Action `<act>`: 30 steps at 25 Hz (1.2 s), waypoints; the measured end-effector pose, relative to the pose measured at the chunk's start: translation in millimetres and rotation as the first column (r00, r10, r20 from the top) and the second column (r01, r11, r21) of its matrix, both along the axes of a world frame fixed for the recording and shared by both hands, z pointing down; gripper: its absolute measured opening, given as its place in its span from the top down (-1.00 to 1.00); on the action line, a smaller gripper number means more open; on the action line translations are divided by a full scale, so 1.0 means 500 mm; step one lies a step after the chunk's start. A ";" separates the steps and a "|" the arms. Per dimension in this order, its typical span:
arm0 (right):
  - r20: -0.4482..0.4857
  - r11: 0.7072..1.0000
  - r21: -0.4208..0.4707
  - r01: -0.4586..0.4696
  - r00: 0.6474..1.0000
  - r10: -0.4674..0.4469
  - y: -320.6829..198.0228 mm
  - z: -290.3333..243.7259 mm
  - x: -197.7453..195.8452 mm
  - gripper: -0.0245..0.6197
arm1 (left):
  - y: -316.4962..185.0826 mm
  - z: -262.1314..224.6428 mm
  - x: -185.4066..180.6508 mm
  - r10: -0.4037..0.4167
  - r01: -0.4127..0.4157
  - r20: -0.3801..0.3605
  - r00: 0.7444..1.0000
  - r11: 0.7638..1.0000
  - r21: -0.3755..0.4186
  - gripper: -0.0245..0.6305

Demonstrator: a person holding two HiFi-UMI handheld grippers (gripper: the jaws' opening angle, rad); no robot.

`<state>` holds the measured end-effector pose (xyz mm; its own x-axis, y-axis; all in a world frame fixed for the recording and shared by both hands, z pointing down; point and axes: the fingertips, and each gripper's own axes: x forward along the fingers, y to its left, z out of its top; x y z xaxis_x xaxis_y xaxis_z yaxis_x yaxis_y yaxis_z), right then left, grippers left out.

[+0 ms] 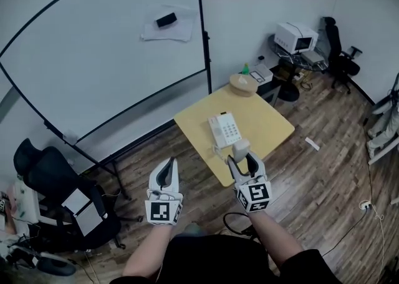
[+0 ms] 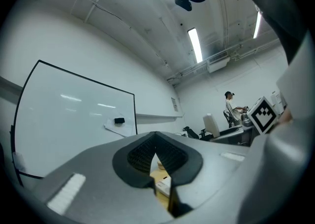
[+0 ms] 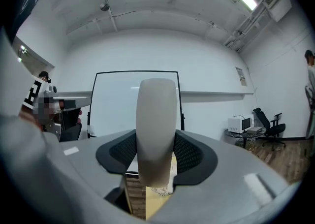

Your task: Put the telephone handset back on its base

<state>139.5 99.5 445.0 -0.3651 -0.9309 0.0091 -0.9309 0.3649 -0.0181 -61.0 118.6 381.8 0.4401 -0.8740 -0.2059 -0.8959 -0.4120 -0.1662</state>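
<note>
"Cream handset [image 3: 156, 129]: where is it?"

"It stands upright between the pads of the right gripper [image 1: 243, 159], pinched about its middle. It is in the air by the near edge of the yellow table [image 1: 269, 123] and rests on nothing."

"And the base?"

"The base [image 1: 224, 129] lies flat near the middle of the table, with its keypad on the right. The cradle on its left side looks vacant. The handset is near the base, on the person's side, but not over it."

"How should this step go?"

"My judgement is to carry the handset forward until it hangs over the cradle. Then tip it from upright to lie along the base's long side, and lower it until both ends seat. Only then let the pads part. The grip is at mid-body, so the handset may pivot, and slow movement helps."

"The other hand?"

"The left gripper [image 1: 167, 163] hangs left of the table, over the floor. Its pads are pressed together on nothing."

"Any containers?"

"A round tan thing [image 1: 243, 83] sits at the table's far corner. I cannot tell whether it is a bowl, or what it holds."
</note>
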 end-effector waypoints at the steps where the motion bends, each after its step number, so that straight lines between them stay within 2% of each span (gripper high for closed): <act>1: 0.009 1.000 -0.003 0.004 1.000 -0.004 -0.009 0.001 0.000 0.20 | -0.006 0.002 -0.002 -0.008 0.008 0.005 1.000 1.000 -0.003 0.93; 8: 0.009 1.000 -0.013 0.018 1.000 -0.018 -0.098 0.012 0.000 0.21 | -0.107 0.027 -0.020 -0.039 0.038 -0.008 0.999 0.999 -0.027 0.93; 17: -0.049 0.999 -0.031 0.015 0.999 -0.017 -0.255 0.019 -0.031 0.20 | -0.333 0.043 -0.025 0.010 -0.010 -0.067 0.998 1.000 -0.012 0.93; 30: -0.073 0.997 -0.040 -0.059 0.996 0.056 -0.513 -0.004 -0.096 0.20 | -0.657 0.027 -0.068 0.115 -0.117 -0.081 0.990 0.993 -0.024 0.93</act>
